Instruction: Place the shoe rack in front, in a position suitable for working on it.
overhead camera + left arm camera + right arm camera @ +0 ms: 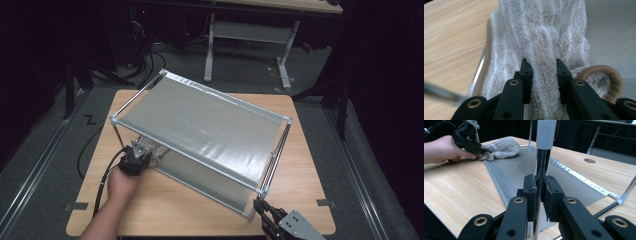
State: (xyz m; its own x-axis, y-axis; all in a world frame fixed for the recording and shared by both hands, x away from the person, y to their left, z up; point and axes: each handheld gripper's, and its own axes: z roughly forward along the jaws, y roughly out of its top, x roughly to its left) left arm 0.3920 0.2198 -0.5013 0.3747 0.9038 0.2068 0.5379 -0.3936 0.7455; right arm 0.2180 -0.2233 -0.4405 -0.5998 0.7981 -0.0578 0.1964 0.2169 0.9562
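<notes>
A beige striped towel (541, 30) with a tan hanging loop (610, 75) lies at the left end of the lower grey shelf (511, 172) of a metal rack (200, 125). My left gripper (544, 72) is shut on a fold of the towel, and it also shows beside the towel (150, 150) at the rack's left side (134, 157). At the rack's near right corner my right gripper (541, 192) is shut on the chrome upright post (541, 167), just below its white cap. That gripper (261, 206) also shows by the table's front edge.
The rack stands askew on a wooden table (310, 165), covering most of it. Its upper grey shelf hides much of the lower one. A white-legged desk (250, 30) and floor cables (145, 60) lie beyond the table. A hole (589, 160) marks the tabletop.
</notes>
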